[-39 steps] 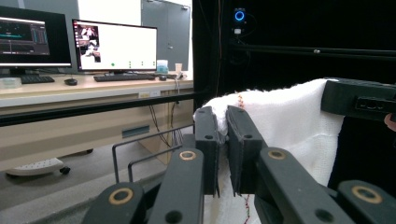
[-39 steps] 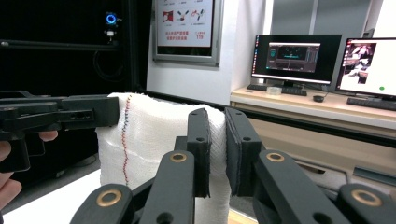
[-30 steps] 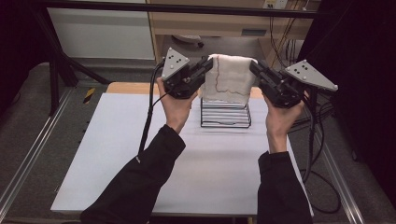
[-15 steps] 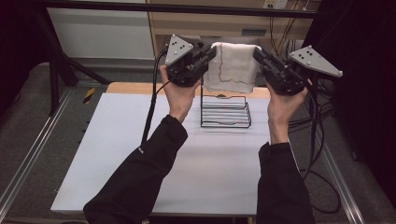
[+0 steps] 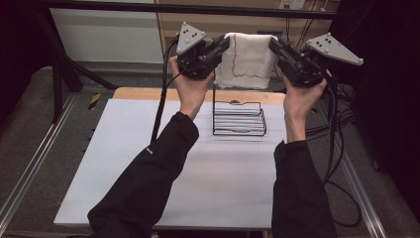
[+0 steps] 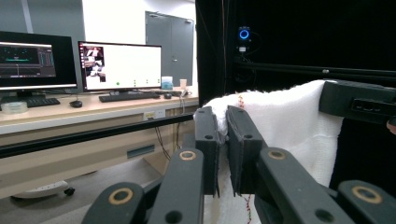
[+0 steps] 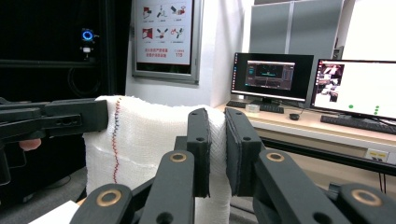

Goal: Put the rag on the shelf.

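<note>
Left tongs (image 5: 224,43) and right tongs (image 5: 275,45) each clamp a top corner of the white towel (image 5: 247,62). Towel hangs stretched between them, above the wire rack (image 5: 239,118) on the table (image 5: 148,148).

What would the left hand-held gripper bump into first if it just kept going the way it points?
Probably the right hand-held gripper. The left hand-held gripper, shut on the white cloth, points across its top edge towards it, though depth is hard to judge.

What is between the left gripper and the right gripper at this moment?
In the high view, the white towel hangs stretched between the left gripper and the right gripper, each shut on a top corner, above the black wire rack.
</note>
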The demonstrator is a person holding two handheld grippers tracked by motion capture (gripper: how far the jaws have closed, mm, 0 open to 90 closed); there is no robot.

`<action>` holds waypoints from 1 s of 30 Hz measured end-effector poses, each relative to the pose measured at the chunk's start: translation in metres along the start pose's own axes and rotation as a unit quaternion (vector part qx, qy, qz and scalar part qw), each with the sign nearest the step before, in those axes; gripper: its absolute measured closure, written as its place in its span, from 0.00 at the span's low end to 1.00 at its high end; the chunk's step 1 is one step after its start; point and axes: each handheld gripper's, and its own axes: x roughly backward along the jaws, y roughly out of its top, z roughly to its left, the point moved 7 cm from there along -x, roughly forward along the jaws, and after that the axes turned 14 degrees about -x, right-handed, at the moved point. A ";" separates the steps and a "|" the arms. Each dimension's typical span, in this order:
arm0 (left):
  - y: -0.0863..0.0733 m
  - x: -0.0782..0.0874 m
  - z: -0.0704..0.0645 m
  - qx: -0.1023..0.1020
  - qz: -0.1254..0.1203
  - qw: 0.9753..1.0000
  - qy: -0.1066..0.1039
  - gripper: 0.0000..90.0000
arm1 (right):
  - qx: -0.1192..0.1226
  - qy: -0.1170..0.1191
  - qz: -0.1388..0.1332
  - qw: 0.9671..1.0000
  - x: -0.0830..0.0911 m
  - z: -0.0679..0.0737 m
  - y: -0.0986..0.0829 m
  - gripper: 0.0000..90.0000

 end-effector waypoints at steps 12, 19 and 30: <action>-0.001 -0.020 0.011 -0.009 0.009 1.000 0.009 0.92 | 0.000 -0.005 0.005 1.000 -0.019 -0.012 0.005 0.90; -0.013 -0.034 0.020 -0.003 0.021 1.000 0.009 0.92 | -0.008 -0.005 0.014 1.000 -0.033 -0.023 -0.003 0.90; -0.028 -0.047 0.029 -0.002 0.036 0.999 0.011 0.92 | -0.011 -0.008 0.029 1.000 -0.052 -0.035 -0.015 0.90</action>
